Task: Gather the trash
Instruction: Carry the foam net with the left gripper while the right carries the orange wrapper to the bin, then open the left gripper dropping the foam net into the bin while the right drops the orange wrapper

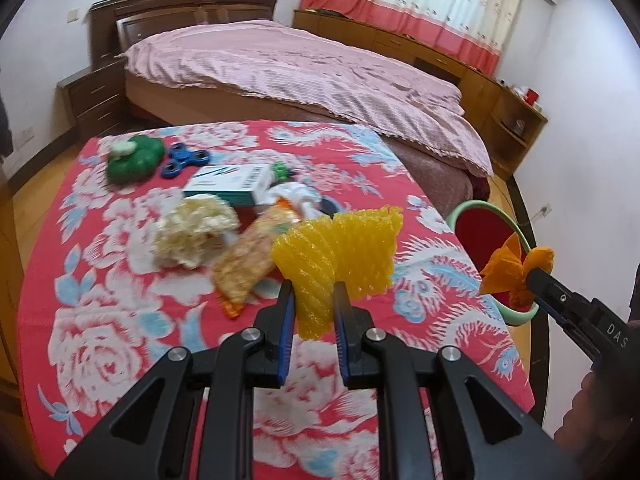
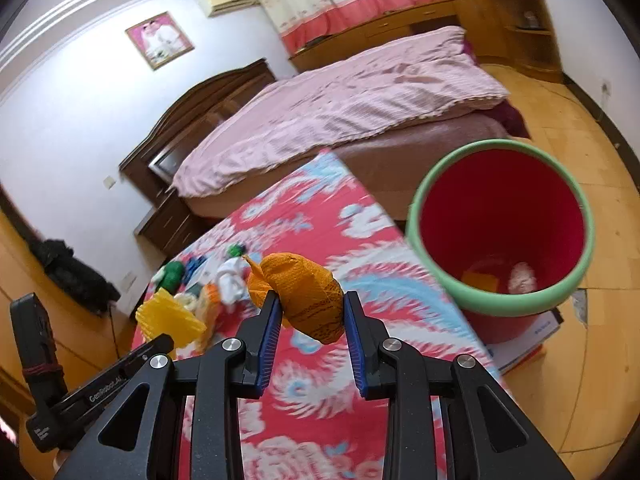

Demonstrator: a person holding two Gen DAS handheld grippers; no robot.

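Note:
My left gripper [image 1: 313,289] is shut on a yellow foam net [image 1: 340,252] and holds it above the red flowered tablecloth [image 1: 132,344]. My right gripper [image 2: 309,299] is shut on an orange mesh wad [image 2: 304,292], held near the table's right edge, short of the red bin with a green rim [image 2: 500,304]. The bin holds a white scrap and an orange piece. The orange wad [image 1: 516,276] and the bin [image 1: 486,206] also show in the left wrist view. A crumpled cream wad [image 1: 192,232], a snack wrapper [image 1: 252,256] and white paper [image 1: 292,196] lie on the table.
A green toy [image 1: 134,158], a blue fidget spinner [image 1: 186,158] and a white-teal box [image 1: 228,184] sit at the table's far side. A bed with a pink cover [image 1: 304,72] stands beyond. The bin stands on the wooden floor [image 2: 580,380] right of the table.

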